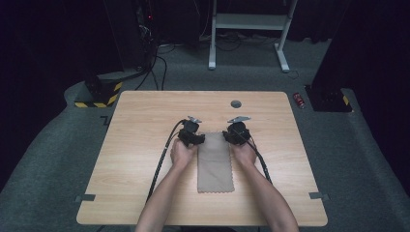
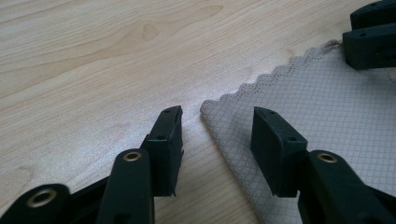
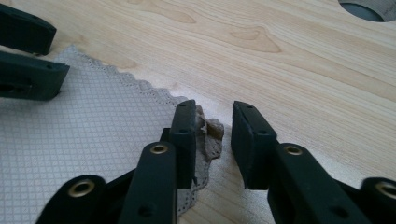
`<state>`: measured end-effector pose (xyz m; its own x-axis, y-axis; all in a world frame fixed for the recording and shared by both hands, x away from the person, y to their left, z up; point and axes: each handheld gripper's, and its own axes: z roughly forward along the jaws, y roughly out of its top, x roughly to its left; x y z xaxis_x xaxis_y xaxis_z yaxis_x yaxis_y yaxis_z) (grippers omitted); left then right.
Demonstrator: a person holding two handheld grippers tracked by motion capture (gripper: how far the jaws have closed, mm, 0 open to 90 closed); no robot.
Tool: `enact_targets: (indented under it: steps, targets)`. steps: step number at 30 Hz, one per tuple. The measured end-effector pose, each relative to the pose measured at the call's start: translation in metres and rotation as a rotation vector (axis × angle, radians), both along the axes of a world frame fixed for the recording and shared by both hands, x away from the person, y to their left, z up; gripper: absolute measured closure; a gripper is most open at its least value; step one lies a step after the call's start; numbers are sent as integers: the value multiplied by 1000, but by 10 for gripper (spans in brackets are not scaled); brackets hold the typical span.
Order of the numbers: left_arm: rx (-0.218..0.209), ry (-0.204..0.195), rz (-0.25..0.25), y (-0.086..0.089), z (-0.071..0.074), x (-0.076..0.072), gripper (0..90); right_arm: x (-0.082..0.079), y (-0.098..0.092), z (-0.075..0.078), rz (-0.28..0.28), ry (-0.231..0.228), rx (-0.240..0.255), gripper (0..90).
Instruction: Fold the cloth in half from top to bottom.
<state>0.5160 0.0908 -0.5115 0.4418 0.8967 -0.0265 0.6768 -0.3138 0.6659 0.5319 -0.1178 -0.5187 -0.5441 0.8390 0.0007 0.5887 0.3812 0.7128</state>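
A person is working both grippers at the far end of a cloth (image 1: pixel 215 165) that is lying flat in the middle of the desk (image 1: pixel 145 145), its long side running toward them. The left gripper (image 2: pixel 217 128) is straddling the cloth's far left corner, one jaw on bare wood and the other over the fabric, spread apart and pinching nothing. The right gripper (image 3: pixel 214 126) is doing the same at the far right corner; its jaws are also apart, with a small bunched-up bit of the corner rising between them, and no pad seems to be pressing it yet. Taking both far corners at once looks like the way to lift or fold that end evenly. The cloth is looking thin, grey-beige, with a fine diamond weave and scalloped edges.
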Motion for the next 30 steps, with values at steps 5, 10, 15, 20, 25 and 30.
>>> enact_targets:
  steps: [5, 10, 15, 20, 25, 30]
  targets:
    - [-9, -4, -15, -1, 0, 0, 629, -1, 1, 0, 30, 4, 0, 806]
    - [-23, -2, -45, 0, 0, 0, 751, -1, 3, 1, 42, 9, -3, 862]
    - [-75, 23, -55, 4, -1, 3, 860, 0, 0, 1, 32, 28, 18, 880]
    - [-78, 23, -72, 4, 0, 3, 880, -1, -1, 4, 41, 29, 16, 884]
    - [-98, 6, -83, 7, 6, 2, 883, -4, -4, 11, 54, 12, 24, 885]
    - [-109, -10, -95, 6, 16, 3, 885, -8, -8, 22, 59, -10, 38, 887]
